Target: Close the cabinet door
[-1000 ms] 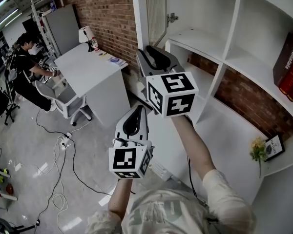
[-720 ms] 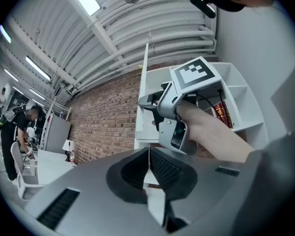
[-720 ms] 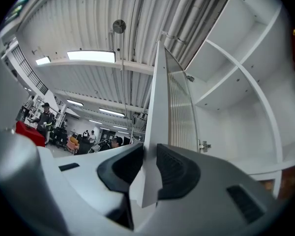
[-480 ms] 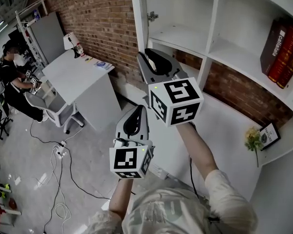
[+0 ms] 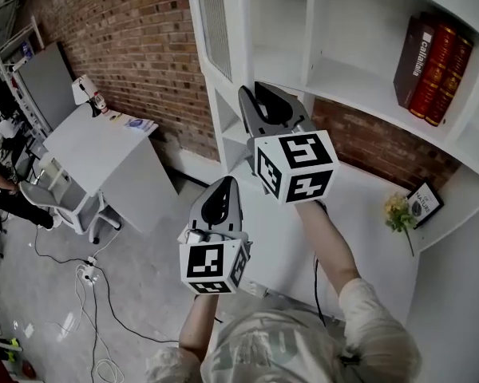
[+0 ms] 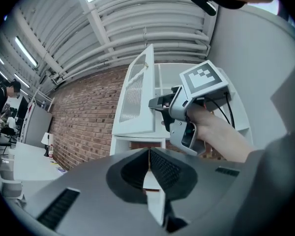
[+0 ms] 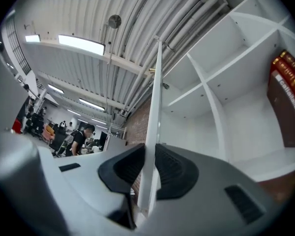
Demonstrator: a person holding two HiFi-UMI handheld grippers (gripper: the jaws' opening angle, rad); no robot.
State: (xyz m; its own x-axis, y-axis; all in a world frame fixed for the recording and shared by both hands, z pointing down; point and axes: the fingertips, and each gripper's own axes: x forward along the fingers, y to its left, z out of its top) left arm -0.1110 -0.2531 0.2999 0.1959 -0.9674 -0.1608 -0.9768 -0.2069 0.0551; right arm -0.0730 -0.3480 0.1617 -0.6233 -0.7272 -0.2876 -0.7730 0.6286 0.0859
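The white louvred cabinet door [image 5: 214,24] stands partly open at the left end of the white shelf unit [image 5: 359,86]. My right gripper [image 5: 265,96] reaches up to the door's free edge. In the right gripper view that edge [image 7: 155,102] runs straight up between the jaws of my right gripper [image 7: 148,165], which are closing on it, and the pads touch both faces. My left gripper [image 5: 223,186] hangs lower and to the left, shut and empty. The left gripper view shows the left gripper [image 6: 148,154], and beyond it the door [image 6: 135,97] with the right gripper [image 6: 162,104] at its edge.
Red and dark books [image 5: 431,46] stand on an upper shelf. A yellow flower [image 5: 397,212] and a small framed card [image 5: 421,202] stand lower right. A white desk [image 5: 96,146] and chair [image 5: 60,202] stand left by the brick wall [image 5: 128,30]. Cables [image 5: 88,278] lie on the floor.
The door has swung in toward the cabinet front, and the right gripper at its edge has moved with it. The left gripper has drifted the same way.
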